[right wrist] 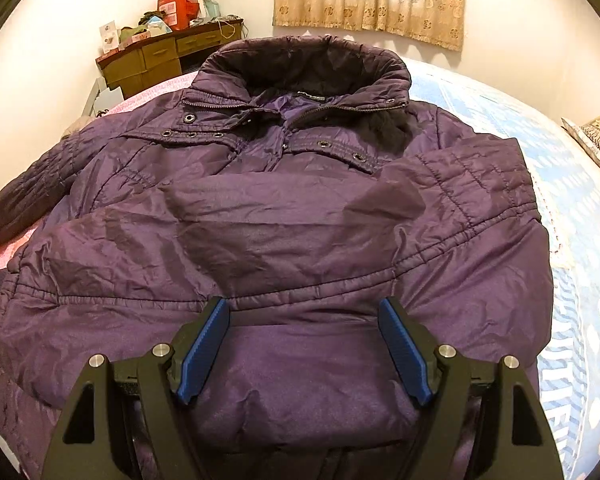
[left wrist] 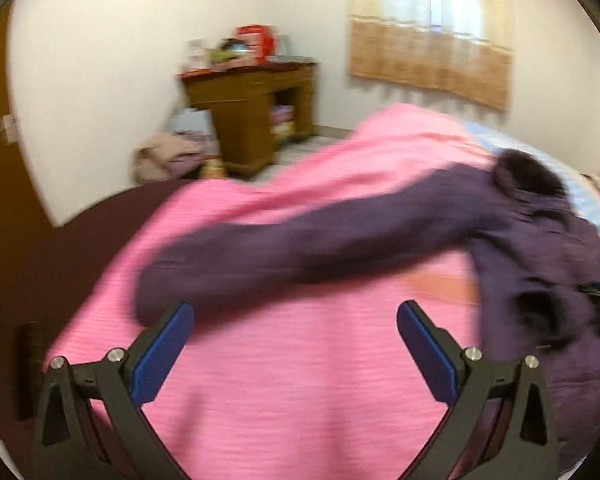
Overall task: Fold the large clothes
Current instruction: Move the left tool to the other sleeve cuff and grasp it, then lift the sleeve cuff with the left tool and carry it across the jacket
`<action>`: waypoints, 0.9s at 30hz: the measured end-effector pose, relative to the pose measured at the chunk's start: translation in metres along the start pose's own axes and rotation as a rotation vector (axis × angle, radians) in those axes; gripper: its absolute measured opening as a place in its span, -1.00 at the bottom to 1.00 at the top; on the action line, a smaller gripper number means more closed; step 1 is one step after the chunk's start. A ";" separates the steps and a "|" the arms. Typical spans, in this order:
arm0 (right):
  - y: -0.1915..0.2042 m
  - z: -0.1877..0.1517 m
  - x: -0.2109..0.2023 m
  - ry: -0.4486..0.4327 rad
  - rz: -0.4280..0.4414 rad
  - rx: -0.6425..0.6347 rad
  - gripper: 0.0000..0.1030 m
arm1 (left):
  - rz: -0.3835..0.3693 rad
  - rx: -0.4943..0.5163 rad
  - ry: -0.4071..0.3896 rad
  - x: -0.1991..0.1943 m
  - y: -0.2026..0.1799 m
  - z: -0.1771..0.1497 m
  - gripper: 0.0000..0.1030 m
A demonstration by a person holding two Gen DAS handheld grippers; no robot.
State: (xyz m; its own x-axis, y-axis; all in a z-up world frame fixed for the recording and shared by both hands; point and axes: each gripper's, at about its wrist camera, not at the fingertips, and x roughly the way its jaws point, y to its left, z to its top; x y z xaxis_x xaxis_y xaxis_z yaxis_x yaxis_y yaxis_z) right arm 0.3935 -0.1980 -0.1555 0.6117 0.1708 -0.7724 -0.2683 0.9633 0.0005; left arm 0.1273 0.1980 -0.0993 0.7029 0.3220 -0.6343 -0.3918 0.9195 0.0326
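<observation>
A purple padded jacket [right wrist: 292,216] lies front up on the bed, collar [right wrist: 304,64] at the far end. One sleeve [right wrist: 472,184] is folded across the chest. The other sleeve [left wrist: 300,240] stretches out to the left over a pink blanket [left wrist: 300,380]. My right gripper [right wrist: 304,308] is open low over the jacket's hem, with purple fabric lying between its blue pads [right wrist: 206,348]. My left gripper [left wrist: 296,312] is open above the pink blanket, just short of the outstretched sleeve's cuff, with nothing between its fingers. The left wrist view is blurred by motion.
A wooden desk [right wrist: 160,60] piled with boxes and clutter stands against the far wall, with a heap of clothes [left wrist: 168,156] on the floor beside it. A curtain [right wrist: 372,0] hangs behind the bed. A blue patterned sheet [right wrist: 572,280] covers the bed's right side.
</observation>
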 end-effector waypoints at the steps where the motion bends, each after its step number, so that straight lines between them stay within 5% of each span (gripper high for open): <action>1: 0.000 0.000 0.000 -0.001 -0.001 0.000 0.51 | 0.035 -0.022 0.022 0.004 0.022 0.000 1.00; 7: 0.002 0.000 -0.001 -0.007 -0.008 -0.005 0.52 | 0.055 -0.113 0.122 0.040 0.081 -0.006 1.00; 11: 0.002 0.000 -0.002 -0.009 -0.011 -0.006 0.53 | -0.014 -0.104 0.132 0.065 0.075 -0.001 0.51; 13: 0.002 0.000 -0.002 -0.009 -0.011 -0.007 0.53 | 0.012 -0.056 0.138 0.082 0.064 0.005 0.28; 15: 0.001 0.000 -0.002 -0.010 -0.011 -0.007 0.53 | -0.001 -0.045 0.160 0.091 0.062 0.011 -0.12; 18: 0.001 0.000 -0.002 -0.012 -0.011 -0.008 0.54 | -0.043 -0.079 0.157 0.092 0.067 0.026 -0.29; 20: 0.001 0.000 -0.002 -0.012 -0.011 -0.007 0.54 | -0.014 -0.089 0.135 0.088 0.072 0.037 -0.26; 22: 0.002 0.000 -0.002 -0.012 -0.010 -0.007 0.54 | -0.003 -0.131 0.127 0.089 0.083 0.049 0.05; 23: 0.001 0.000 -0.002 -0.013 -0.011 -0.007 0.54 | 0.030 -0.154 0.137 0.094 0.091 0.055 0.47; 24: 0.001 0.000 -0.002 -0.013 -0.010 -0.008 0.54 | 0.054 -0.171 0.143 0.100 0.097 0.058 0.65; 27: 0.001 0.000 -0.003 -0.017 -0.009 -0.005 0.54 | 0.014 -0.158 0.215 0.120 0.100 0.058 0.70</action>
State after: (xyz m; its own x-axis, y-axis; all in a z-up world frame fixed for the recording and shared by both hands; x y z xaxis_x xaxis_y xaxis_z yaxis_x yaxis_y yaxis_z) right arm 0.3917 -0.1974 -0.1535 0.6271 0.1655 -0.7612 -0.2666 0.9638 -0.0100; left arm 0.2071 0.3422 -0.1271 0.5610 0.2631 -0.7849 -0.4998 0.8635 -0.0678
